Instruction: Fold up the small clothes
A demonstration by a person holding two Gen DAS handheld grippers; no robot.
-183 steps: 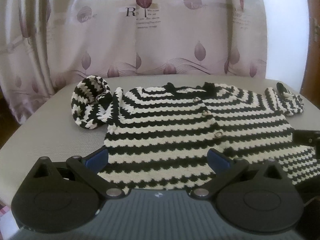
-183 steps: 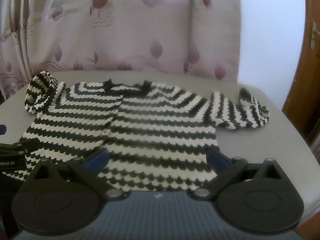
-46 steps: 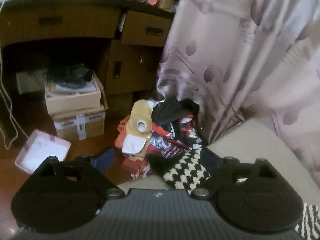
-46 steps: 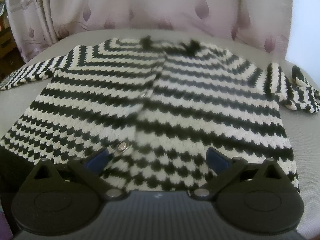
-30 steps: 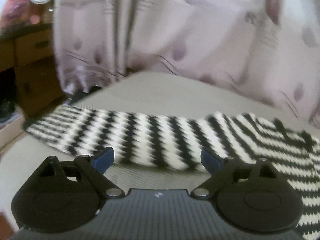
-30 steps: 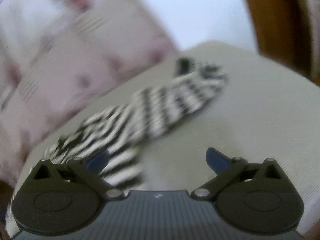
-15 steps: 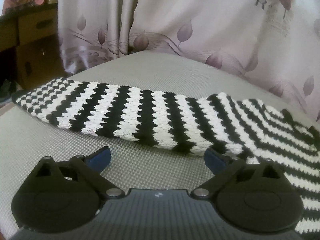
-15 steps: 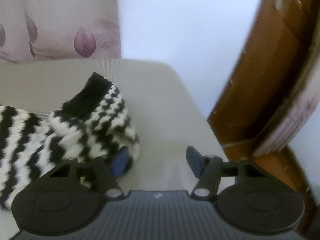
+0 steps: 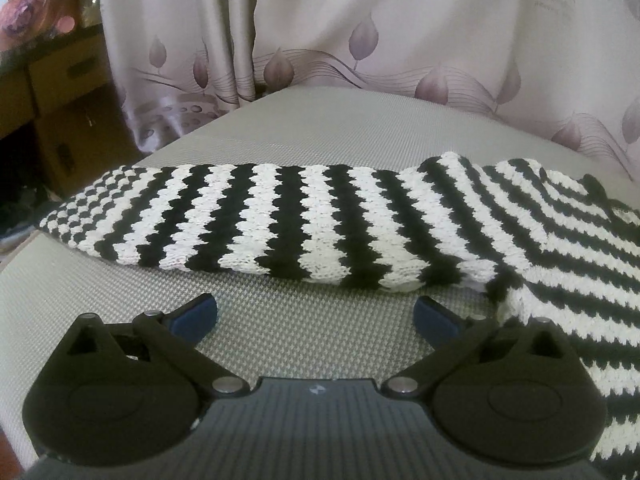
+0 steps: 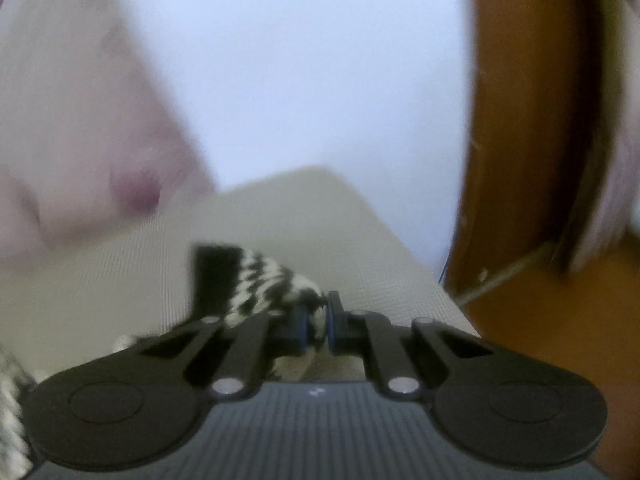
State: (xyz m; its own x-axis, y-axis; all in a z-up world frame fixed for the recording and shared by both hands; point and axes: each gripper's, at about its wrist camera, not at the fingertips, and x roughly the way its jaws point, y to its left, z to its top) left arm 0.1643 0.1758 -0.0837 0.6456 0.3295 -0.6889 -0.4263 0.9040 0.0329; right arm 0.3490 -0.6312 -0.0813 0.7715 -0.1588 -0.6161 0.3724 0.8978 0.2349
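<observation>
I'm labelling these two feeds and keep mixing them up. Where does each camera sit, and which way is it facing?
Left wrist: on the left gripper, low over the grey table, facing the flat striped sleeve and curtain; jaws open, empty.
Right wrist: on the right gripper, facing the table's corner, wall and wooden door; jaws shut on the other sleeve's cuff.
Shared: one sweater, table and curtain.

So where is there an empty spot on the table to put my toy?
Bare table lies between the striped sleeve and the curtain, and in front of the sleeve around the open left tool. The sweater body crowds the right.
</observation>
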